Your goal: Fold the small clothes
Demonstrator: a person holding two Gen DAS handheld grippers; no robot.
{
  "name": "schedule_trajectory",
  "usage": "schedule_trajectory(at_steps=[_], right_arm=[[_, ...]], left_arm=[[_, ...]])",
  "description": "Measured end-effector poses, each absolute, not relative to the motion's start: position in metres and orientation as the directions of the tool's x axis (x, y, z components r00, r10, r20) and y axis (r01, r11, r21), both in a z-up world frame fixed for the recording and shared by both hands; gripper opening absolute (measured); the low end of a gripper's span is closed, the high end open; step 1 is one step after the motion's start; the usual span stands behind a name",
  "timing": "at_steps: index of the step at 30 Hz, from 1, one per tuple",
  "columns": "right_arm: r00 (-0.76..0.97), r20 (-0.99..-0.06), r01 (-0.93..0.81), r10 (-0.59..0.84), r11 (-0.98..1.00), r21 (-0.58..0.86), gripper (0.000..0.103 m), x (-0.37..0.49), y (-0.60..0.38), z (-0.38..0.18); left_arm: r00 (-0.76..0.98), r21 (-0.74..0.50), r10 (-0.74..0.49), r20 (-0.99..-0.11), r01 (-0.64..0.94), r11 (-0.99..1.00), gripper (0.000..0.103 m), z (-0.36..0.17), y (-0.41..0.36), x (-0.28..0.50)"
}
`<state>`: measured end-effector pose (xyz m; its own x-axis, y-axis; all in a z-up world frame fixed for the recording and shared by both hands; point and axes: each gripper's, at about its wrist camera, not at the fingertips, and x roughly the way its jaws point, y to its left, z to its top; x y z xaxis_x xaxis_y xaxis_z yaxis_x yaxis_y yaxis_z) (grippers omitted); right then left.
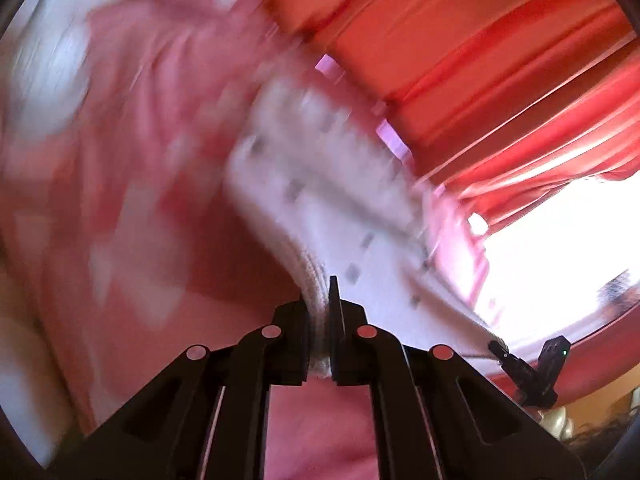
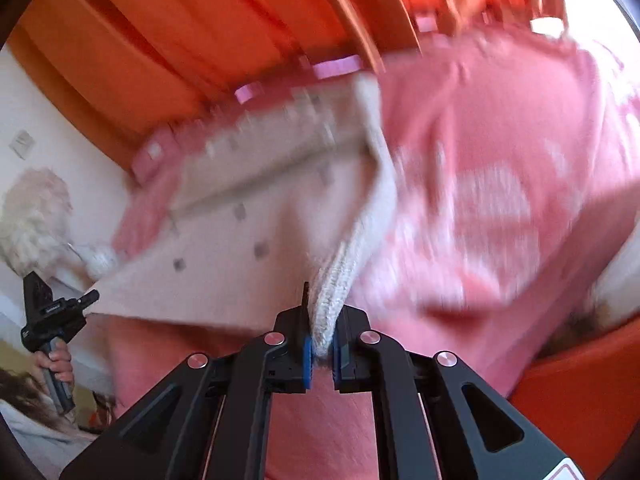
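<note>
Your left gripper [image 1: 320,320] has its jaws pinching the ribbed hem of the white garment [image 1: 340,208], knit bunched between the black fingers. Your right gripper [image 2: 320,332] does the same at the other corner of that garment [image 2: 240,232], its blue pads [image 2: 307,354] pressed on a thick fold of ribbed edge. From both pinches the garment stretches away, held up in the air, dotted with small grey squares and too blurred to show its cut. Behind the garment lies the pink cloth [image 1: 132,184] with pale patches, spread wide under and beyond it [image 2: 492,184]. Past the garment hang the orange curtains [image 1: 500,60], also seen from the right wrist [image 2: 200,32]. Left of the garment in the right wrist view, your left hand [image 2: 60,364] grips the other tool's handle.
</note>
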<state>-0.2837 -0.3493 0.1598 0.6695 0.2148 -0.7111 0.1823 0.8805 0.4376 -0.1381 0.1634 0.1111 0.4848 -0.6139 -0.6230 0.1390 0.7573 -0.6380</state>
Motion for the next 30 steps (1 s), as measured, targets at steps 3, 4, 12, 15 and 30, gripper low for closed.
schedule_trajectory(at_steps=[3, 4, 12, 15, 30], right_arm=[[0.807, -0.566, 0.145, 0.169, 0.872, 0.467, 0.006, -0.231, -0.375, 0.189], [0.836, -0.528, 0.157, 0.149, 0.857, 0.491, 0.006, -0.204, -0.388, 0.190], [0.801, -0.598, 0.386, 0.037, 0.732, 0.562, 0.006, -0.005, -0.437, 0.097], [0.735, -0.677, 0.456, 0.040, 0.711, 0.536, 0.007, 0.034, -0.441, 0.047], [0.815, -0.566, 0.450, -0.121, 0.747, 0.489, 0.064, 0.015, -0.452, 0.073]], left_arm=[[0.618, -0.552, -0.584, -0.527, 0.273, 0.788, 0.006, 0.154, 0.141, -0.082], [0.648, -0.531, -0.573, -0.502, 0.292, 0.796, 0.006, 0.160, 0.135, -0.058], [0.715, -0.487, -0.409, -0.568, 0.109, 0.866, 0.006, 0.074, 0.074, 0.131], [0.674, -0.488, -0.390, -0.627, 0.050, 0.871, 0.006, 0.028, 0.073, 0.164], [0.746, -0.428, -0.310, -0.590, 0.036, 0.903, 0.062, 0.026, 0.074, 0.178]])
